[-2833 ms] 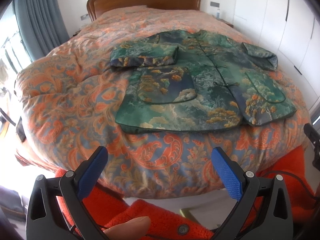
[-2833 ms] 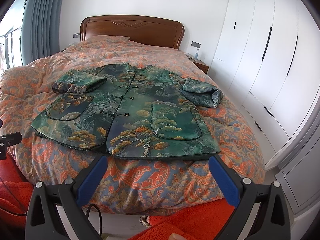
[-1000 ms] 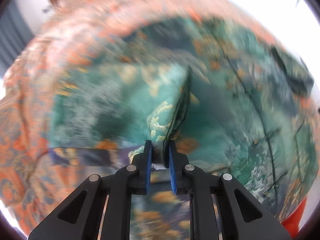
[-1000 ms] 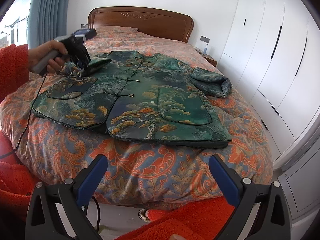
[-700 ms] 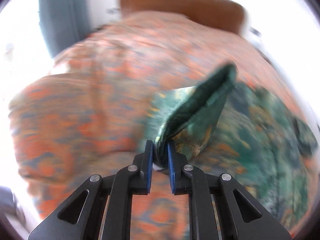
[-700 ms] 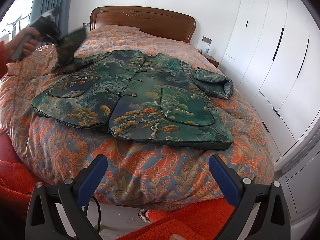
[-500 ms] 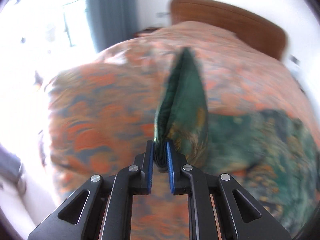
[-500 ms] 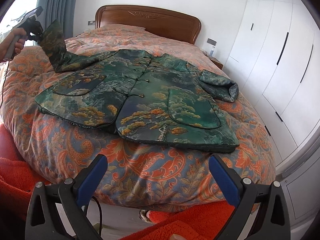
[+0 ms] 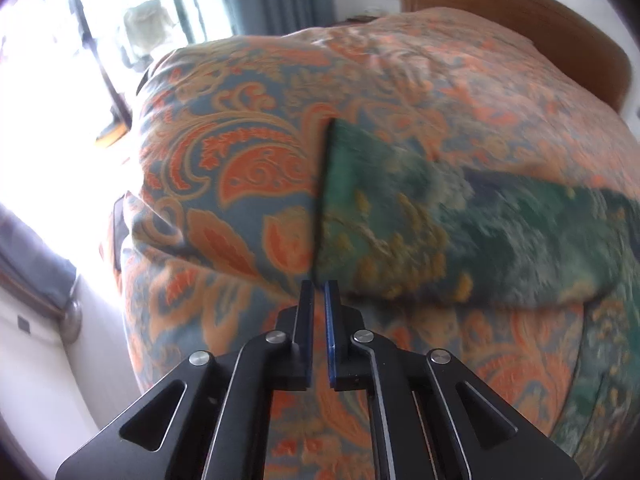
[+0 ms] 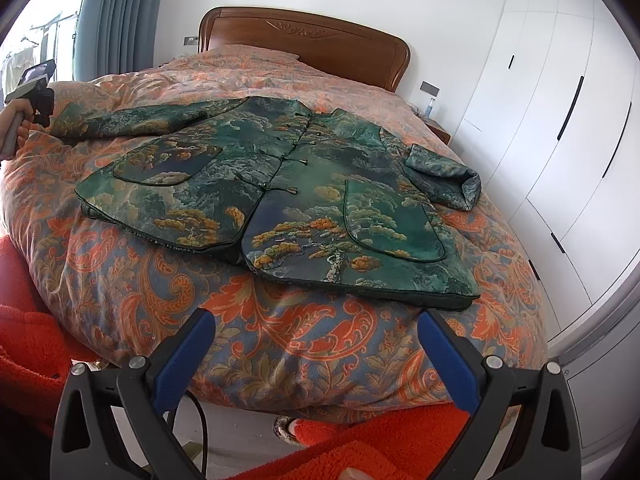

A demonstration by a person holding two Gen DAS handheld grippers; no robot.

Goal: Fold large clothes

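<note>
The sleeve cuff (image 9: 326,200), pinched in the left gripper (image 9: 319,292), is best laid flat on the bed (image 10: 280,328) before release, while the right gripper (image 10: 316,346) is held spread, empty.

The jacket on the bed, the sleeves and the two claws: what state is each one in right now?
Jacket: flat on the quilt, front up, buttoned.
Left sleeve: stretched straight out sideways, cuff in the left claw.
Right sleeve: folded in over the jacket's side.
Left claw: shut on the cuff.
Right claw: open, holding nothing, short of the bed's near edge.
</note>
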